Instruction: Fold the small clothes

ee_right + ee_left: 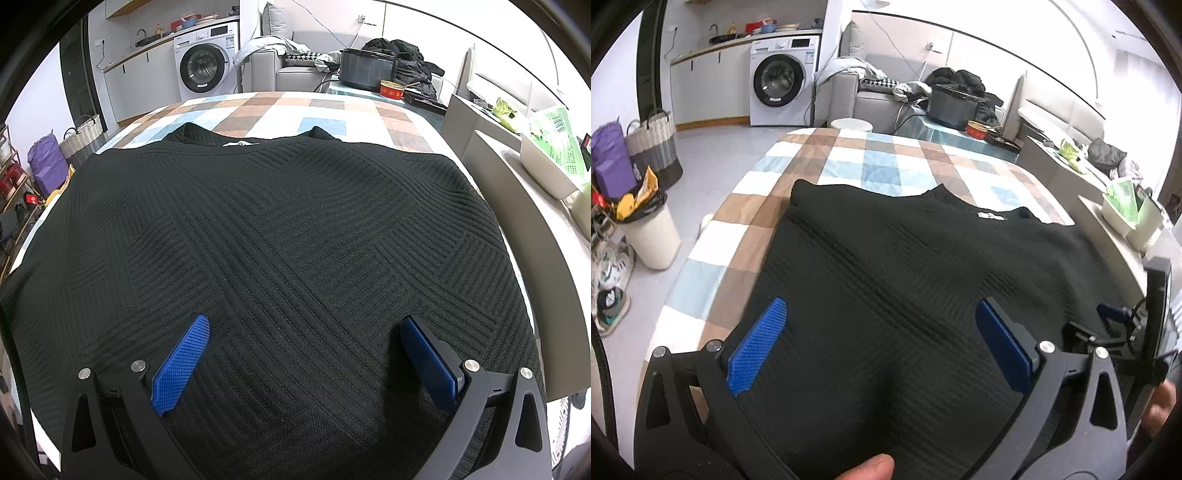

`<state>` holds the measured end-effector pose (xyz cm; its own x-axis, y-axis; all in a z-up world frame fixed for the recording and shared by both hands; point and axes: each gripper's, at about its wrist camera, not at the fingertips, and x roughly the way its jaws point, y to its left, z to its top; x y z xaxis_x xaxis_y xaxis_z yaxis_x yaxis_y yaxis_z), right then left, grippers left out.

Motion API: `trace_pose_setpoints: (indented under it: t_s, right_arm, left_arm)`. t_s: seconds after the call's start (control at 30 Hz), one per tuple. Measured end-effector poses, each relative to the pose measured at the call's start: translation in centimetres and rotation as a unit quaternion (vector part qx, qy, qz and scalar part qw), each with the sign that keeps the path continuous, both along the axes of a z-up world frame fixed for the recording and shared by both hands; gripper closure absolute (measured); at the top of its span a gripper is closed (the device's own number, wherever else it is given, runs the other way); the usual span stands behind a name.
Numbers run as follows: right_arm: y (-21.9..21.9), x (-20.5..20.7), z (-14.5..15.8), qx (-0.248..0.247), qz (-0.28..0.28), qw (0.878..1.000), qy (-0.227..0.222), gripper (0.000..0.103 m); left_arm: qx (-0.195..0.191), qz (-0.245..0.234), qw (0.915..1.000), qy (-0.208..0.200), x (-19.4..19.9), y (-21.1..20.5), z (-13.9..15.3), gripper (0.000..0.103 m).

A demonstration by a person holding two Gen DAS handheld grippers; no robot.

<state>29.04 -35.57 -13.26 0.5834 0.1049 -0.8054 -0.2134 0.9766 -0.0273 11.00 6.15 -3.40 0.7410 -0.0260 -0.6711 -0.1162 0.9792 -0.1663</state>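
Two hand-held grippers, left [879, 347] and right [304, 363], hover fingers spread wide over the black sweater [280, 236]

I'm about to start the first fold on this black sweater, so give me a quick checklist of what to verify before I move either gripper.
1. Left gripper open: ok, its blue pads stand wide apart over the cloth.
2. Right gripper open: ok, its pads are also wide apart.
3. Sweater spread flat on the checked tablecloth: ok, no big bunches visible.
4. Collar facing away, white label showing: ok.
5. Sleeves laid out: cannot tell, the sides run out of both views.
6. Fold path clear: ok on the far tablecloth, though the red bowl and black pot sit beyond the table's far end.
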Motion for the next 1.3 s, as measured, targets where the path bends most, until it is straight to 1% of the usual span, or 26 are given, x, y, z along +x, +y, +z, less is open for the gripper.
trace_pose_setpoints:
  t_s: [0.03, 0.1, 0.2, 0.33, 0.5, 0.7, 0.8, 0.97, 1.1, 1.17, 1.3]
  right_arm:
    - [-0.1, 0.0, 0.0, 0.0, 0.0, 1.0, 0.0, 0.0]
    - [0.0, 0.0, 0.0, 0.001, 0.0, 1.0, 0.0, 0.0]
    - [-0.1, 0.0, 0.0, 0.001, 0.0, 1.0, 0.0, 0.0]
    - [-0.2, 0.3, -0.1, 0.001, 0.0, 1.0, 0.001, 0.0]
    - [-0.3, 0.4, -0.1, 0.003, 0.0, 1.0, 0.001, 0.0]
    - [-0.4, 0.5, 0.0, 0.002, -0.001, 1.0, 0.001, 0.0]
    - [-0.4, 0.4, -0.1, 0.004, -0.001, 1.0, 0.001, 0.0]
    - [-0.5, 0.4, 0.0, 0.003, -0.001, 1.0, 0.001, 0.0]
    - [-0.5, 0.4, 0.0, 0.003, -0.001, 1.0, 0.001, 0.0]
    - [-0.5, 0.4, 0.0, 0.004, -0.001, 1.0, 0.001, 0.0]
    - [-0.4, 0.4, 0.0, 0.004, -0.001, 1.0, 0.001, 0.0]
  left_arm:
    - [0.009, 0.004, 1.0, -0.001, -0.1, 0.1, -0.1, 0.001]
    - [0.012, 0.008, 0.9999, -0.002, -0.3, 0.4, -0.2, 0.001]
    - [-0.01, 0.003, 0.9999, -0.004, -0.4, 0.9, -0.5, 0.001]
    - [-0.004, 0.005, 1.0, -0.006, -0.6, 1.1, -0.5, 0.001]
    - [-0.01, 0.002, 0.9999, -0.011, -0.5, 1.1, -0.4, 0.001]
    - [-0.001, 0.033, 0.9994, 0.006, -0.6, 1.4, 0.0, 0.001]
    - [0.008, 0.041, 0.9991, 0.007, -0.4, 1.4, 0.4, 0.001]
    - [0.013, 0.035, 0.9993, 0.009, -0.2, 1.1, 0.7, 0.001]
    - [0.027, 0.031, 0.9992, 0.002, -0.5, 0.9, 0.9, 0.001]
    - [0.024, 0.034, 0.9991, 0.0, -0.8, 1.1, 0.8, 0.001]
    - [0.015, 0.018, 0.9997, -0.011, -1.1, 0.8, 0.5, 0.001]
